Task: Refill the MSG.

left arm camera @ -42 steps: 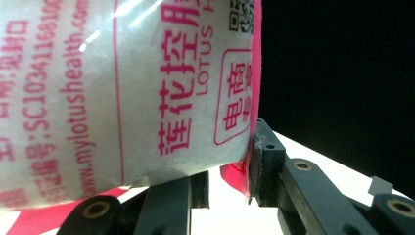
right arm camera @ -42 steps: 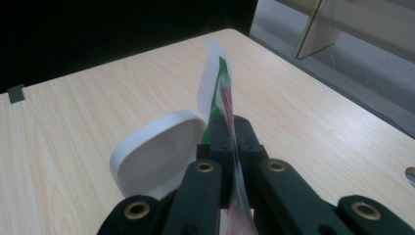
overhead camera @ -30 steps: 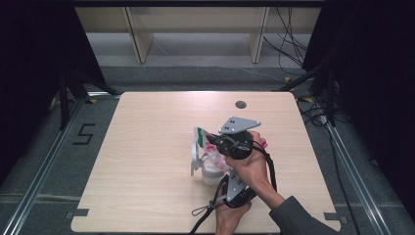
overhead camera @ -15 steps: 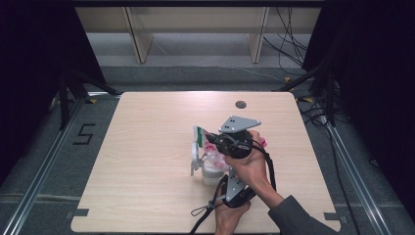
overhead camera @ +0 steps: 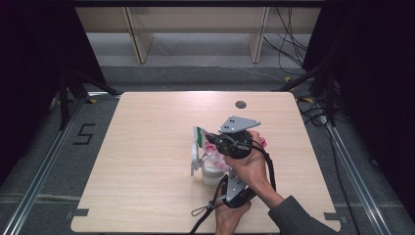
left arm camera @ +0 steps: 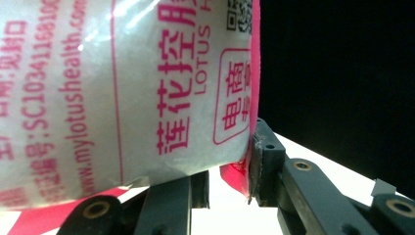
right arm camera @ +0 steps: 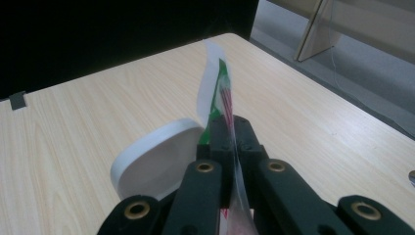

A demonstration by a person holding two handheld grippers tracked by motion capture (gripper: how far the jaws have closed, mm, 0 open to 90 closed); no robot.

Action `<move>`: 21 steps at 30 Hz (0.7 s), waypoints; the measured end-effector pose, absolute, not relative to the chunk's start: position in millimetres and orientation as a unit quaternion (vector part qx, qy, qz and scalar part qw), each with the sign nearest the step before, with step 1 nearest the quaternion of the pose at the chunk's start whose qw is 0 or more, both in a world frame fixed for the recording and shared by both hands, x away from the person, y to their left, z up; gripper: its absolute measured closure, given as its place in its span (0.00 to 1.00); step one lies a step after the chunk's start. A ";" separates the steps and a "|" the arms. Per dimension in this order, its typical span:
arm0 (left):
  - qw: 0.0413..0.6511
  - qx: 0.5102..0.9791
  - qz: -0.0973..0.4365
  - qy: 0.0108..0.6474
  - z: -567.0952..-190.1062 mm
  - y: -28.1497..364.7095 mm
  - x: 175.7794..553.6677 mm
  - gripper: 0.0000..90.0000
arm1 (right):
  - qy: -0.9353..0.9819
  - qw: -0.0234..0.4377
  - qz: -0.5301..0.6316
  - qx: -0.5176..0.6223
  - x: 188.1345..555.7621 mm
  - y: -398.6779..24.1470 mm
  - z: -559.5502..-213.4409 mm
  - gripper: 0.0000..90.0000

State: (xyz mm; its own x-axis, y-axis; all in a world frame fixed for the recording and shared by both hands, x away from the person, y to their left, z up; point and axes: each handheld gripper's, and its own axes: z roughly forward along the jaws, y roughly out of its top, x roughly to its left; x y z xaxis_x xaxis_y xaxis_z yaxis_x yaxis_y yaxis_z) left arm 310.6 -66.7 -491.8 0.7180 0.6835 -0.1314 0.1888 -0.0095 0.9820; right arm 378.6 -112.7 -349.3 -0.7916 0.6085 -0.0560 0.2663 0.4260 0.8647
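Observation:
A plastic bag (overhead camera: 211, 155), white with pink print and a green top strip, hangs over an open white tub (overhead camera: 209, 176) at the table's middle right. My right gripper (overhead camera: 209, 138) is shut on the bag's thin top edge (right arm camera: 221, 93), which stands up from its jaws (right arm camera: 234, 129). My left gripper (overhead camera: 220, 172) comes from below. In its own view the bag's printed body (left arm camera: 122, 88) sits between the jaws, and the right pad (left arm camera: 255, 161) presses on its pink seam. The tub's hinged lid (right arm camera: 151, 156) stands open on the left.
The wooden table (overhead camera: 147, 147) has a small dark hole (overhead camera: 240, 104) near its far edge. Cables trail from both grippers toward the near edge (overhead camera: 200, 213). Wooden shelf legs (overhead camera: 139, 44) stand behind the table. Dark curtains and stands flank both sides.

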 end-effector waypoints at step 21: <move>0.627 0.683 0.197 0.320 -492.6 -65.3 311.3 0.81 | 0.825 0.189 0.462 0.265 378.2 -109.9 -350.3 1.00</move>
State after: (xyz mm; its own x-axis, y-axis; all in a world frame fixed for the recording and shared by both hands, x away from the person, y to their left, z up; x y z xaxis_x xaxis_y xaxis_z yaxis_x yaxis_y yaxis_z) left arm 311.3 -65.3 -492.6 0.7180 0.6836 -0.1311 0.1893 -0.0106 0.9819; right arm 378.2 -109.9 -350.3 -0.7876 0.6126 -0.0664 0.2632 0.4319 0.8627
